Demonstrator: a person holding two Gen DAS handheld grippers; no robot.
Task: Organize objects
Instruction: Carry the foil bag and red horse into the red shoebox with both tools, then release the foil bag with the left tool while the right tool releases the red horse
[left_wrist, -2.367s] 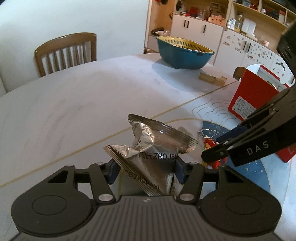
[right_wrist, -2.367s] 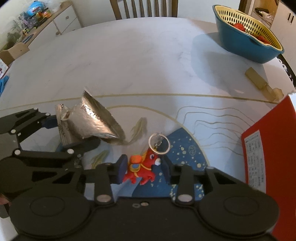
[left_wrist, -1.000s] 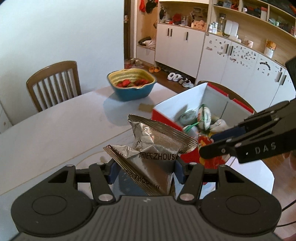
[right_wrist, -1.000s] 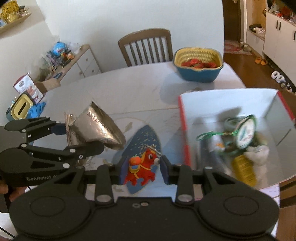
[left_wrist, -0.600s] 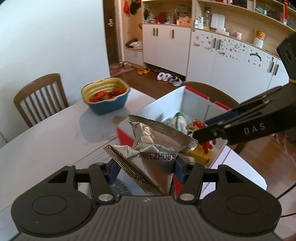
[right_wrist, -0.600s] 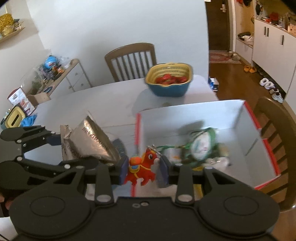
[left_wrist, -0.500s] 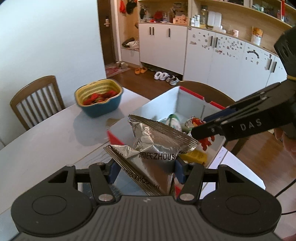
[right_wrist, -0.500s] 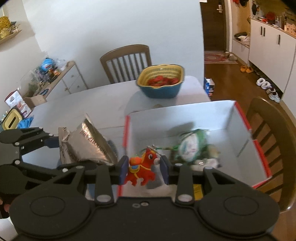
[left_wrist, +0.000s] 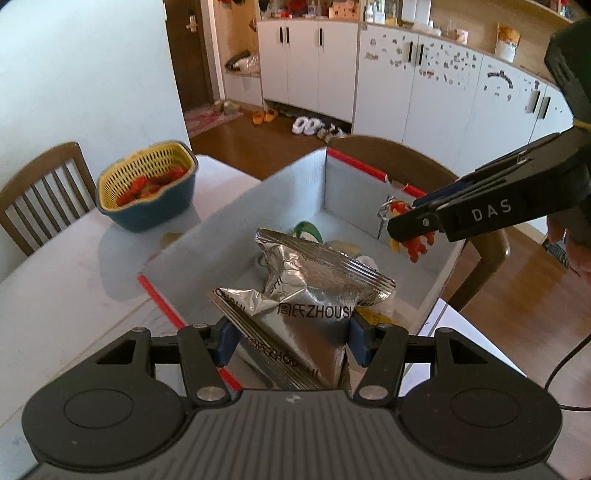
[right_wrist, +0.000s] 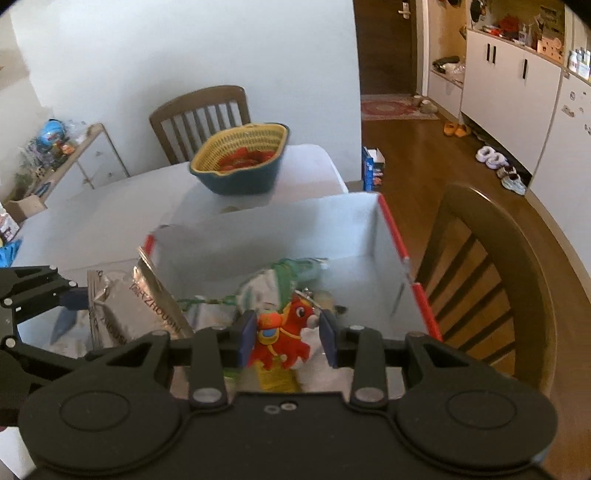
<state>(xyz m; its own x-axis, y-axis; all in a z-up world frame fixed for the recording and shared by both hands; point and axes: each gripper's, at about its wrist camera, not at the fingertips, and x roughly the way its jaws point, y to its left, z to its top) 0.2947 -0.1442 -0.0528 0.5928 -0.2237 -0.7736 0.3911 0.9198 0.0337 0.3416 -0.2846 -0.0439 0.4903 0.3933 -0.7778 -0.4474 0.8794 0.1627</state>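
My left gripper (left_wrist: 288, 338) is shut on a crumpled silver foil snack bag (left_wrist: 314, 284), which hangs over the near edge of an open box (left_wrist: 229, 214) with red rims and grey inner walls. My right gripper (right_wrist: 286, 338) is shut on a small red toy horse keychain (right_wrist: 284, 332) above the inside of that box (right_wrist: 303, 225). The left wrist view catches the right gripper (left_wrist: 404, 230) and the horse (left_wrist: 415, 245) over the box's far right side. In the right wrist view the foil bag (right_wrist: 133, 310) sits at the box's left. Several packets lie on the box floor.
A blue basket with a yellow liner (left_wrist: 147, 186) holding red fruit stands on the white table (left_wrist: 55, 291) behind the box. Wooden chairs stand at the table's far side (right_wrist: 201, 114) and right beside the box (right_wrist: 491, 280). White cabinets line the wall.
Both grippers have carried their loads sideways from over the table to above the open box. The box now fills the middle of both views. Neither grip has altered.
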